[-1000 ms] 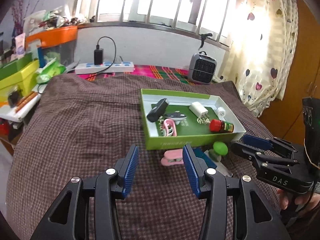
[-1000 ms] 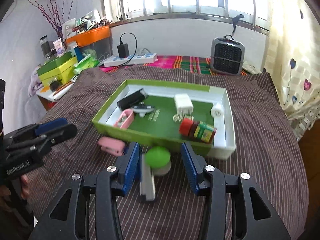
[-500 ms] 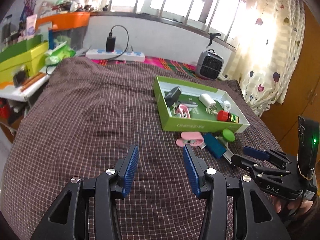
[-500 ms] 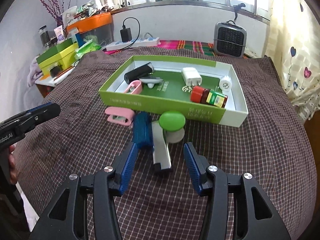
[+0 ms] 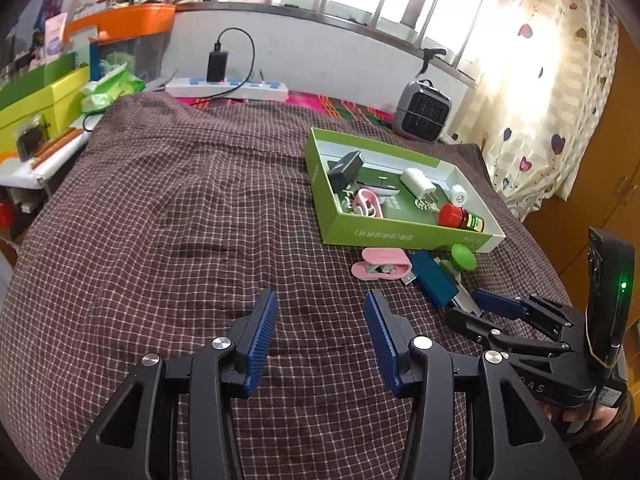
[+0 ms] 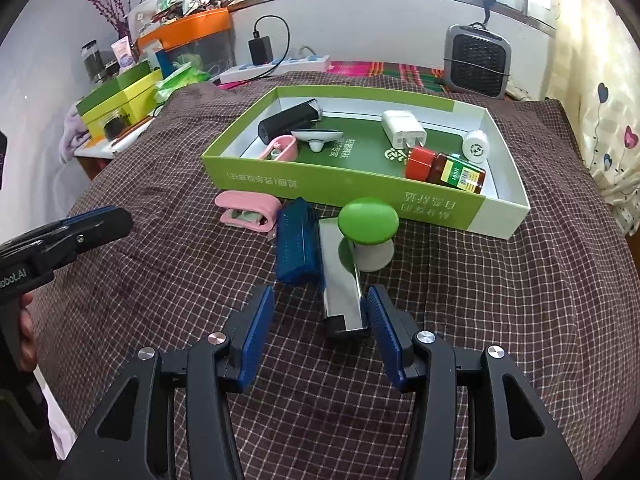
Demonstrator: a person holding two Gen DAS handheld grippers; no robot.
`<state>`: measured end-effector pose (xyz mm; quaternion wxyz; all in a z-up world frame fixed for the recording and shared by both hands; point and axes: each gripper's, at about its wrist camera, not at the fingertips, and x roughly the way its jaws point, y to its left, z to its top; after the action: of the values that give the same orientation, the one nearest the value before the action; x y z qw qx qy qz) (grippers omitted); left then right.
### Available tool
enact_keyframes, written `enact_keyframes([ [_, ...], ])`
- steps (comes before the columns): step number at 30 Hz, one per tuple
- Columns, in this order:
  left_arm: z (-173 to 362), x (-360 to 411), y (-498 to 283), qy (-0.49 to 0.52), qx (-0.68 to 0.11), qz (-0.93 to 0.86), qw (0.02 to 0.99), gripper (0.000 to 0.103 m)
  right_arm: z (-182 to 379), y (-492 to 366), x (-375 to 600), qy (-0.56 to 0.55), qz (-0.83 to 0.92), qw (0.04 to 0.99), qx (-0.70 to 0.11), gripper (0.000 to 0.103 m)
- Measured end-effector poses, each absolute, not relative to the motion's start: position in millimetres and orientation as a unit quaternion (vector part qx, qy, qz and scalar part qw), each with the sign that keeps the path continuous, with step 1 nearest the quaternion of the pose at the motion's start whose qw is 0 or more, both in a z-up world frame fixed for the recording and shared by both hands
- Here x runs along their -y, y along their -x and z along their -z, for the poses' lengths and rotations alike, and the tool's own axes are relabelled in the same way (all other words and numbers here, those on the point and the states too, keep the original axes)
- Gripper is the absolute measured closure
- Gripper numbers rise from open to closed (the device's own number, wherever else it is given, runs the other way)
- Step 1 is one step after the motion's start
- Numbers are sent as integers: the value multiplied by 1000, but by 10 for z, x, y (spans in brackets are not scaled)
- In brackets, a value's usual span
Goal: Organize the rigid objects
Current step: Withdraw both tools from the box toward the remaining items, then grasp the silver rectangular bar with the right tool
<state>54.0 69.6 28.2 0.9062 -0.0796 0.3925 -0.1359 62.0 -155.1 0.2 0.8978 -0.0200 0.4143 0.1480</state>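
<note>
Right gripper (image 6: 320,312) jaws apart around the near end of a silver bar (image 6: 344,284) lying just outside the green tray (image 6: 340,184), left gripper (image 5: 320,332) apart over checked cloth (image 5: 180,220), blue block (image 6: 298,244) beside the bar

A green tray (image 6: 348,189) is seen lying flat on the checked cloth, holding a black block (image 6: 288,120), a pink clip (image 6: 280,149), a white charger (image 6: 402,128), a red-capped jar (image 6: 444,168) on its side and a white cap (image 6: 476,146). Just before it lie a second pink clip (image 6: 248,209), a blue stick (image 6: 298,240), a silver bar (image 6: 342,276) and a green-topped knob (image 6: 368,220), packed close together.
</note>
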Motion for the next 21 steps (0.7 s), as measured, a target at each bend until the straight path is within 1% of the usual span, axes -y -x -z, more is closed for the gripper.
enact_keyframes([
  [18, -184, -447, -924, 60, -425, 135, 893, 58, 59, -784, 1638, 61, -145, 897, -414, 53],
  [21, -190, -398, -985, 57, -425, 139, 892, 58, 56, -779, 1638, 63, -151, 896, -412, 60],
])
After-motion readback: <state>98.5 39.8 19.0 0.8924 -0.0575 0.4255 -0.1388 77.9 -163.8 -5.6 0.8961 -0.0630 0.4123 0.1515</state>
